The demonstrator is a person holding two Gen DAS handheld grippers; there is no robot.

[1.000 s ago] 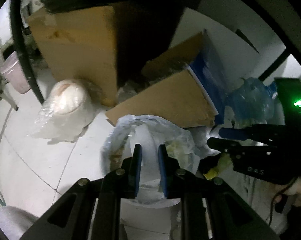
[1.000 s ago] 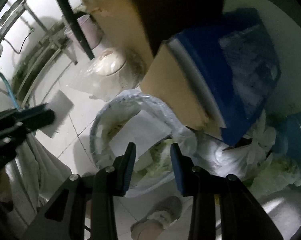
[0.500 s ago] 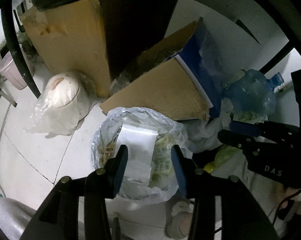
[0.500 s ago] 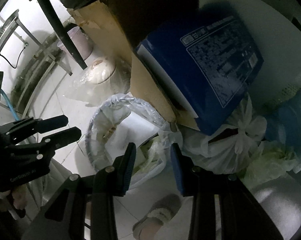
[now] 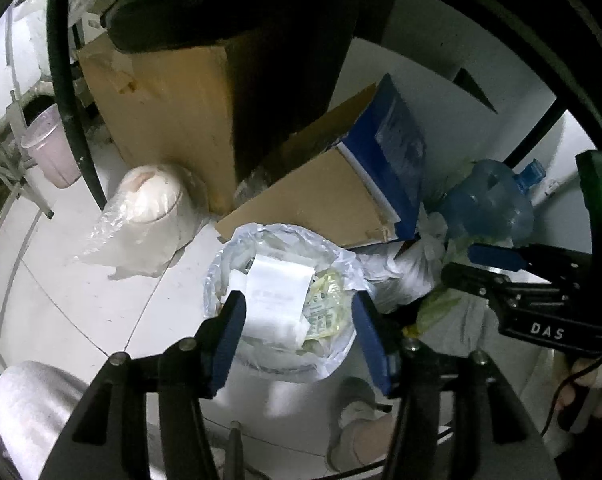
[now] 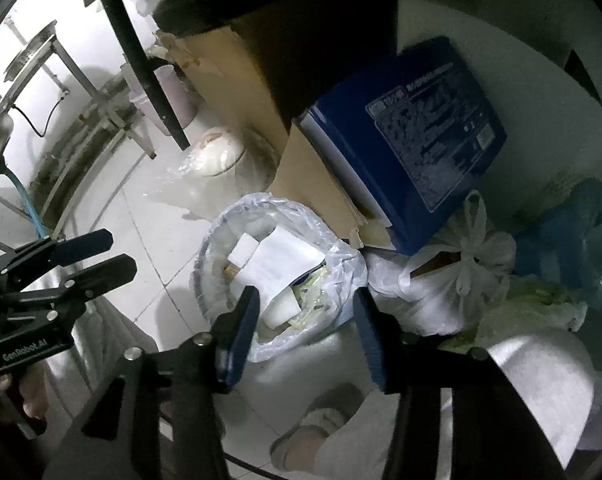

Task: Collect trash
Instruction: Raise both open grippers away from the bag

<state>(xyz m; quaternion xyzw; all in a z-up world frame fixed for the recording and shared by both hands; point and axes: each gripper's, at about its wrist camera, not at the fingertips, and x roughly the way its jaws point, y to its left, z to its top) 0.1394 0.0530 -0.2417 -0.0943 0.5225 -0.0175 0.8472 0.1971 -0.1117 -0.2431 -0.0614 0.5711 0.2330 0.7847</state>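
Note:
A waste bin lined with a clear plastic bag stands on the white tiled floor. A white sheet of paper lies on top of the wrappers inside it. My left gripper hangs above the bin. Its jaws are opening and hold nothing. My right gripper hovers over the bin's near right side. Its jaws are also opening, and nothing is between them.
Brown cardboard boxes and a blue box lean behind the bin. Tied white bags, a blue water jug, a bagged white bowl and a pink bucket surround it. A person's slippered foot is below.
Both grippers have risen away from the bin and their jaws have widened. The white sheet that sat between the left jaws now lies in the bin.

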